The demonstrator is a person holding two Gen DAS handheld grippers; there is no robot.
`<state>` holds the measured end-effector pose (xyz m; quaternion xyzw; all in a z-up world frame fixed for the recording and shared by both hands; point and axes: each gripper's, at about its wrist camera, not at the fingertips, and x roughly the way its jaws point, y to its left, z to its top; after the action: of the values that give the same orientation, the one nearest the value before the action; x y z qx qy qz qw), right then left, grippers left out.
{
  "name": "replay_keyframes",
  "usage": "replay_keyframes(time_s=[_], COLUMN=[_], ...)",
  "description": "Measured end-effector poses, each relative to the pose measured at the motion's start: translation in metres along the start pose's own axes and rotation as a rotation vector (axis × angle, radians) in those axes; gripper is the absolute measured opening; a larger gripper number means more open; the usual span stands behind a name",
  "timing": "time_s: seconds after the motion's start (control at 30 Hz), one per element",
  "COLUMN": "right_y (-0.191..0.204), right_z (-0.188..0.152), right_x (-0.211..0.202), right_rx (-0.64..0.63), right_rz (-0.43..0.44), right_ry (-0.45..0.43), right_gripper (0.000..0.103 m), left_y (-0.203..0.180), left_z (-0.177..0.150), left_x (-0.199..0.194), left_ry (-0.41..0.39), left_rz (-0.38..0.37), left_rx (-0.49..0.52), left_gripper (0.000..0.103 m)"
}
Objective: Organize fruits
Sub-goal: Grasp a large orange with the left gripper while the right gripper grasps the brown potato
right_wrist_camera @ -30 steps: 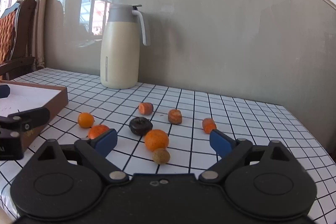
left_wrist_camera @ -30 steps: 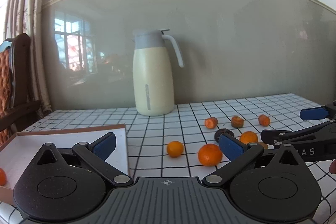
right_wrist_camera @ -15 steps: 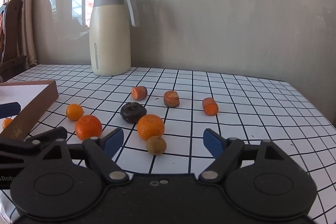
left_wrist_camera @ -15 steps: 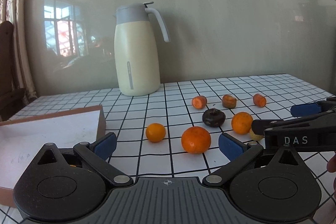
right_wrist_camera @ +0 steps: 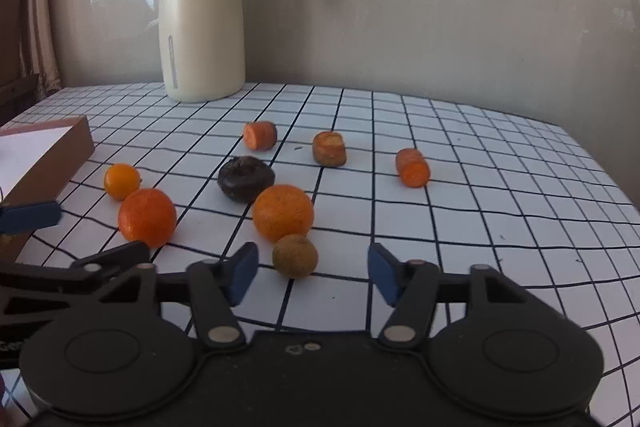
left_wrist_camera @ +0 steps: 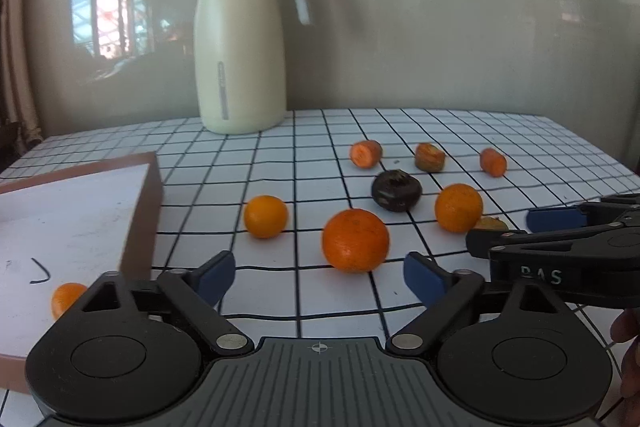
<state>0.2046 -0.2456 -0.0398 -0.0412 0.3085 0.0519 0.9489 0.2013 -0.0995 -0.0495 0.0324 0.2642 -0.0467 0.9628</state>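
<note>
Several fruits lie on the checked tablecloth. My left gripper [left_wrist_camera: 320,277] hovers low with its jaws closing. The large orange [left_wrist_camera: 355,241] sits just ahead of its gap, untouched. A small orange [left_wrist_camera: 266,216] lies to the left of it. My right gripper [right_wrist_camera: 313,273] is also closing. A small brown round fruit [right_wrist_camera: 295,255] lies at the mouth of its jaws, clear of both pads. Behind that fruit are a second orange [right_wrist_camera: 283,213] and a dark fruit [right_wrist_camera: 246,179]. A white-lined brown box [left_wrist_camera: 148,211] at the left holds one small orange [left_wrist_camera: 66,299].
Three carrot pieces [right_wrist_camera: 260,135] [right_wrist_camera: 329,148] [right_wrist_camera: 413,167] lie in a row behind the fruit. A cream jug [left_wrist_camera: 240,39] stands at the back by the wall. The two grippers are close side by side, and the left gripper's fingers [right_wrist_camera: 108,261] show beside the large orange.
Both grippers have moved forward and down towards the fruit, which now looks larger and nearer. Both pairs of jaws have narrowed, the right more. The left view has swung right, away from the box.
</note>
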Motion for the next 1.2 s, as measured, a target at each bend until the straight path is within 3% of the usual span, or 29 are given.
replay_keyframes(time_s=[0.17, 0.3, 0.5, 0.63, 0.77, 0.87, 1.2], right_y=[-0.002, -0.003, -0.007, -0.009, -0.009, -0.010, -0.011], right_z=[0.002, 0.002, 0.002, 0.004, 0.006, 0.008, 0.006], right_x=[0.004, 0.003, 0.006, 0.007, 0.011, 0.015, 0.003], right_rx=[-0.005, -0.018, -0.007, -0.002, -0.007, -0.005, -0.005], right_rz=[0.009, 0.004, 0.009, -0.010, -0.019, -0.008, -0.026], right_ry=[0.010, 0.009, 0.013, 0.005, 0.001, 0.016, -0.015], right_gripper=[0.027, 0.020, 0.020, 0.024, 0.025, 0.017, 0.017], left_y=[-0.004, -0.008, -0.016, -0.019, -0.020, -0.021, -0.014], left_z=[0.005, 0.009, 0.015, 0.016, 0.017, 0.017, 0.015], left_x=[0.006, 0.013, 0.028, 0.034, 0.035, 0.034, 0.028], left_ry=[0.012, 0.024, 0.049, 0.077, 0.076, 0.074, 0.052], left_rz=[-0.005, -0.023, -0.008, -0.010, -0.015, -0.018, -0.021], left_rx=[-0.002, -0.008, 0.012, 0.022, 0.023, 0.027, -0.006], left_gripper=[0.086, 0.077, 0.066, 0.051, 0.050, 0.048, 0.042])
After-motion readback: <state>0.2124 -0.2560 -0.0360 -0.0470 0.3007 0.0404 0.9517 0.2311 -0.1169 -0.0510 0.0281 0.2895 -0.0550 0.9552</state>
